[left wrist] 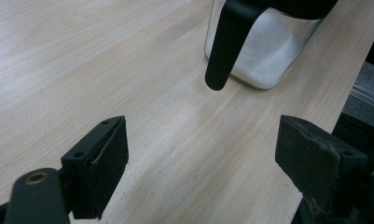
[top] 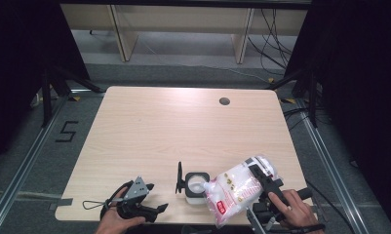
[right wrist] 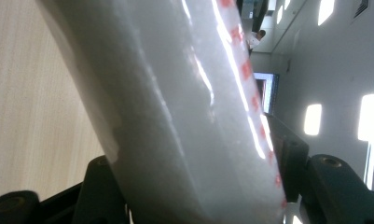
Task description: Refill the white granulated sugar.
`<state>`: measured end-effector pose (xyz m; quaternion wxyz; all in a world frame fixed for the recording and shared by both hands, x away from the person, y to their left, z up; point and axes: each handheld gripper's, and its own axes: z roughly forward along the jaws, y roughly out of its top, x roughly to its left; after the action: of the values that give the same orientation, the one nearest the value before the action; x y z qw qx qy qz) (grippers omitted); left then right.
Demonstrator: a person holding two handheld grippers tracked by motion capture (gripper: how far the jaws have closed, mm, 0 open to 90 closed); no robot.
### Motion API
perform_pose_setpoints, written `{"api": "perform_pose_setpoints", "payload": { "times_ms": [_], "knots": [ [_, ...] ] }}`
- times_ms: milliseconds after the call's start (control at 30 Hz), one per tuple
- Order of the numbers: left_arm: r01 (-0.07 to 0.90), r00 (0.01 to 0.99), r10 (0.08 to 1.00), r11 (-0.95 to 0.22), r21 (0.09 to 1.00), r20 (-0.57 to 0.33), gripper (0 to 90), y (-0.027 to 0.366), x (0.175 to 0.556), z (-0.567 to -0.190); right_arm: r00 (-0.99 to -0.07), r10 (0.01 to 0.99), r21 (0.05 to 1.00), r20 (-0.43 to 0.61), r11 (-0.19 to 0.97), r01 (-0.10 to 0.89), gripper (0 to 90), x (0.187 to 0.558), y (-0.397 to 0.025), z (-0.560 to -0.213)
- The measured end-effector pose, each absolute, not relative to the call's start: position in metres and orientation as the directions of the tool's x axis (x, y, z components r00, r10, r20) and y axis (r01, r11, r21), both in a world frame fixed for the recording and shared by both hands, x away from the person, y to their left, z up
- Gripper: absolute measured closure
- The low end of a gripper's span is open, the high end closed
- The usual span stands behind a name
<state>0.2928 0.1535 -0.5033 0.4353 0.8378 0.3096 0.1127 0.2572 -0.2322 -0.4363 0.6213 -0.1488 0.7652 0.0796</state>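
A small square glass jar stands near the table's front edge with white grains inside and its black lid swung up at its left. In the left gripper view the jar sits ahead with a black lid part hanging in front. My left gripper rests open on the table left of the jar, holding nothing. My right gripper is shut on a clear bag of white powder with red print. The bag tilts down-left, its lower corner at the jar's mouth.
The wooden table has a round cable hole at the back right. The jar and both hands sit close to the front edge. Black stands and cables flank the table, and a taped "5" marks the floor at left.
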Motion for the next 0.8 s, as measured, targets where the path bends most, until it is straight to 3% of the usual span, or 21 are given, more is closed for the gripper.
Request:
{"api": "perform_pose_setpoints", "payload": {
  "times_ms": [400,800],
  "knots": [
    [0.427,0.777,0.622,-0.412,0.805,-0.094,16.7,0.1529,0.2925,-0.5038,-0.114,-0.163,-0.114,-0.98,0.93,-0.35,46.3,0.255,-0.2303,-0.4301],
    [0.447,0.766,0.632,-0.396,0.802,-0.115,16.7,0.152,0.2911,-0.504,-0.147,-0.133,-0.077,-0.98,0.94,-0.333,46.3,0.2528,-0.2299,-0.4317]
  ]
}}
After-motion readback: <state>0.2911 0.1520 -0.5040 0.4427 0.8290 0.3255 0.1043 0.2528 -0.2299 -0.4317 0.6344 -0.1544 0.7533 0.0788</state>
